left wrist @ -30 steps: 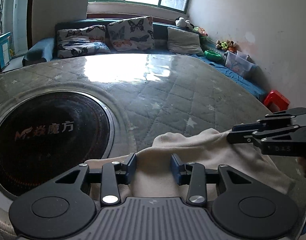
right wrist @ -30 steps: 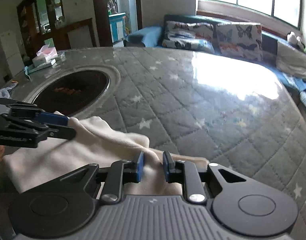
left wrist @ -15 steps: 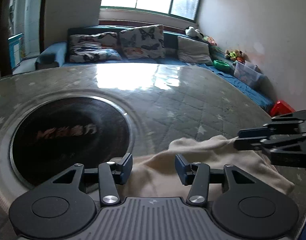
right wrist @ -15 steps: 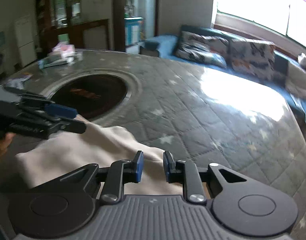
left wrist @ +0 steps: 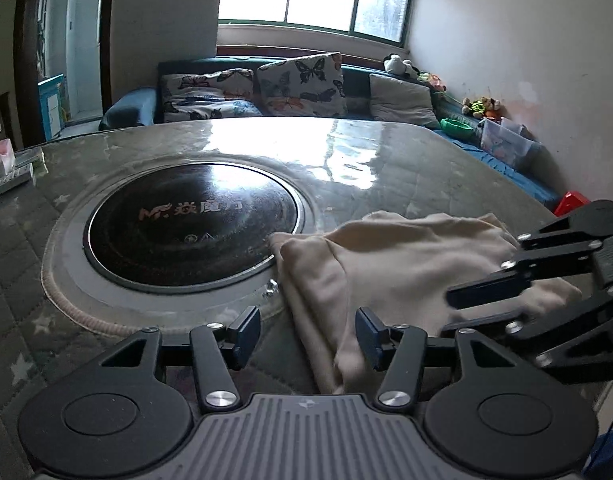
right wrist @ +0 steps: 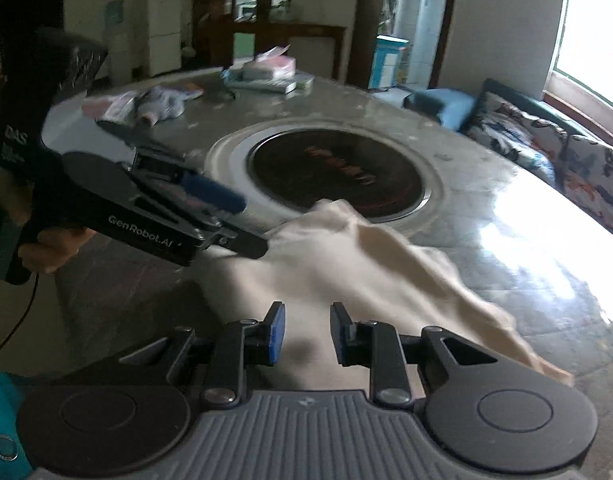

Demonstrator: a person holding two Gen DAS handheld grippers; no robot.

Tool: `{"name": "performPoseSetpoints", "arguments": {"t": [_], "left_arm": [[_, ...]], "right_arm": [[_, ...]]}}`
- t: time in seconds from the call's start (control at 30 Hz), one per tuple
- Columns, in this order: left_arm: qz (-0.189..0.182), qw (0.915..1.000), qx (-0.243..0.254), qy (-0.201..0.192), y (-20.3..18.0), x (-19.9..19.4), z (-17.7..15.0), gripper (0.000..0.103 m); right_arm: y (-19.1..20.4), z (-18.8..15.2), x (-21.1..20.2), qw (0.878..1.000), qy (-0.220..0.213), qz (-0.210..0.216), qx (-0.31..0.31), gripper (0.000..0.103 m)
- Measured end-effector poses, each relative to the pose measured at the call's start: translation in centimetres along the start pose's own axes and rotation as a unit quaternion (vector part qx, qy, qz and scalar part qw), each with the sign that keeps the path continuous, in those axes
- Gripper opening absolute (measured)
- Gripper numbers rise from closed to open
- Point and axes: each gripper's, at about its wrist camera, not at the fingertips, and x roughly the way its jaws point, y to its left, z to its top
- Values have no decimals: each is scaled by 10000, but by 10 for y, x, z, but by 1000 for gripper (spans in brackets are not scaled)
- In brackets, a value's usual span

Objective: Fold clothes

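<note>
A cream garment [left wrist: 390, 264] lies loosely folded on the round quilted table, beside the dark round hob; it also shows in the right wrist view [right wrist: 358, 264]. My left gripper [left wrist: 308, 338] is open, its jaws wide apart over the garment's near left edge, holding nothing. My right gripper [right wrist: 304, 334] is open above the garment's near edge, holding nothing. The right gripper shows at the right of the left wrist view [left wrist: 454, 310], over the cloth. The left gripper shows in the right wrist view [right wrist: 242, 224] at the cloth's left edge.
A dark round hob [left wrist: 190, 220] is set in the table's middle. Tissue packs and small cloths [right wrist: 266, 72] lie at the far side. A sofa with butterfly cushions [left wrist: 298, 84] stands behind the table. A red stool [left wrist: 572, 202] stands on the right.
Both grippers opened wider and let go of the garment. Both views swung to the left, and the cloth now lies lower and flatter on the table.
</note>
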Motion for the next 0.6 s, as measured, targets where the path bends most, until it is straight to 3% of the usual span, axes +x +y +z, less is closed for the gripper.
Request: {"name": "performPoseSetpoints", "arguments": {"t": [0.23,0.6], "left_arm": [[76,9999,-32,-102,8,-7,-5,57],[306,9977,-611,8,37,-12,-8,57]], "right_arm": [[22,4,5,9989,-67,-161,-442,24],[32,14,16,9984,-93,-51,-559,22]]}}
